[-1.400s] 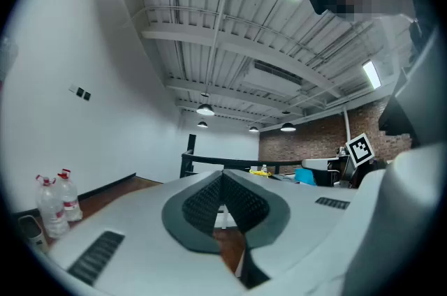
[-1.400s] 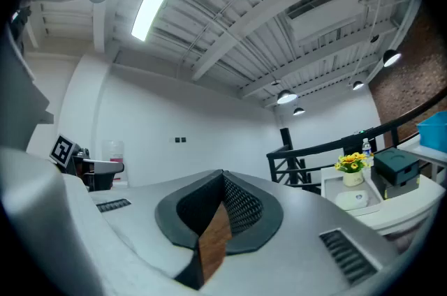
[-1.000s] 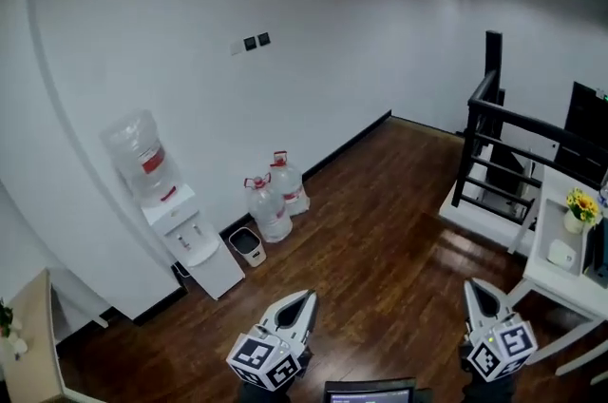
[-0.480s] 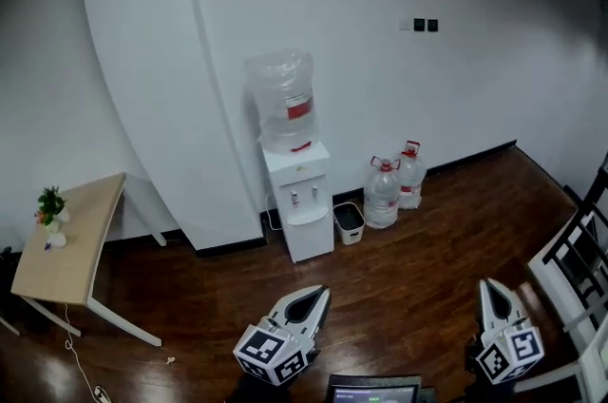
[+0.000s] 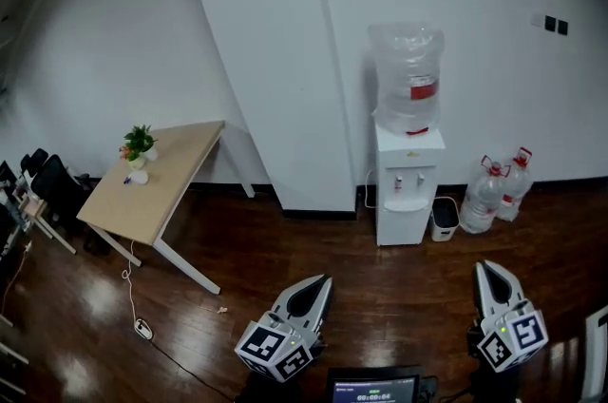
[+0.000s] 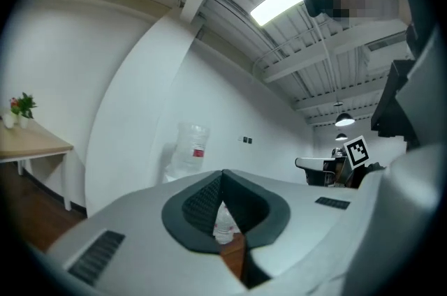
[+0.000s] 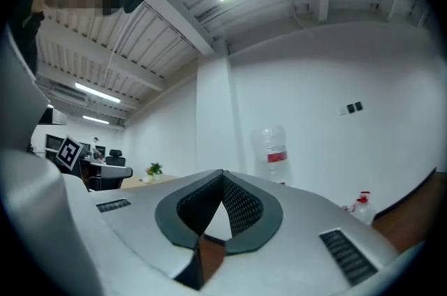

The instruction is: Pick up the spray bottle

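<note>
at the far left a wooden bench (image 5: 166, 192) has swung into sight; a second ago it was out of view altogether, and half a second back it sat only at the edge. a small potted plant (image 5: 140, 142) stands near its far corner with some pale little things just beside it, too small to name. i cannot make out the spray bottle for certain anywhere; if it is in this room, that bench looks the likeliest place. a cable (image 5: 128, 287) trails from the bench down to the dark wood floor (image 5: 285, 249). next along, the left tongs (image 5: 321, 281) are shut tight with nothing in them, held level in front of the person. the water dispenser (image 5: 407, 201), at the left of the scene a second ago, now stands right of middle, with a small bin (image 5: 444, 219) and two spare water jugs (image 5: 492, 194) beside it. furthest right, the right tongs (image 5: 487, 266) are likewise closed and empty. so the person has turned leftward; i judge this is search and approach, with no reach begun.
</note>
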Available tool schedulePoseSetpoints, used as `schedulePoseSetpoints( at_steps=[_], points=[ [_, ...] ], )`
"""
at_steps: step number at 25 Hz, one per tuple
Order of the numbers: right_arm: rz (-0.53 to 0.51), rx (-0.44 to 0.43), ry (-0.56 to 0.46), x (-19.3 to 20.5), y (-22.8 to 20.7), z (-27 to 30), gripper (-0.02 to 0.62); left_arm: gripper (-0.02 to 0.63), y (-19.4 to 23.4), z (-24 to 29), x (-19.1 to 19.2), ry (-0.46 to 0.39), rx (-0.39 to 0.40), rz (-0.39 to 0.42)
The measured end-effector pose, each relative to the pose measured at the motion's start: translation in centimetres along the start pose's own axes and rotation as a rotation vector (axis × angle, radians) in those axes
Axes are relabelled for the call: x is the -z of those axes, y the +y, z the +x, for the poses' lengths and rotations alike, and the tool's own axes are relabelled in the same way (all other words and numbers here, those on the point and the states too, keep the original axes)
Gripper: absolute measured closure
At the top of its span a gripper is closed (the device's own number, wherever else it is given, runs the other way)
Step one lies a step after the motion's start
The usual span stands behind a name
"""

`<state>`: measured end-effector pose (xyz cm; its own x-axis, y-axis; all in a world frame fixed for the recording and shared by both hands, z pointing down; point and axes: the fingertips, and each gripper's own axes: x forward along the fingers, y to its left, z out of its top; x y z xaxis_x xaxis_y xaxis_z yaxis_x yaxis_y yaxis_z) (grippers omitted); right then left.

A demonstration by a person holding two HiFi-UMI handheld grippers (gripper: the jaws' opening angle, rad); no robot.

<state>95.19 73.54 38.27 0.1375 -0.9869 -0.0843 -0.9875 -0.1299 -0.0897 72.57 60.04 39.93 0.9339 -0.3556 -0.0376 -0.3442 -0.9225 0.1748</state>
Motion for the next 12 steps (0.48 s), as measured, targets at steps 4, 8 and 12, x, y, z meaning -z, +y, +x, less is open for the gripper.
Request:
schedulePoseSetpoints(
  at_steps=[4,8,12],
  points=[
    [0.027,-0.198,0.026,1.5,5.9,8.9,0.588,0.606,7.7,-3.6,-1.4,-0.015,-0.18,0.011],
    [0.036,-0.344,0.055,2.7,13.6,16.5,0.588,0.606,15.0,-8.8,-2.9,-0.034,-0.327,0.003],
    [0.062,-0.474,0.078,4.0,24.1,24.3,0.588,0.606,23.8,-16.2,-5.0,-0.064,-0.438,0.008]
  ],
)
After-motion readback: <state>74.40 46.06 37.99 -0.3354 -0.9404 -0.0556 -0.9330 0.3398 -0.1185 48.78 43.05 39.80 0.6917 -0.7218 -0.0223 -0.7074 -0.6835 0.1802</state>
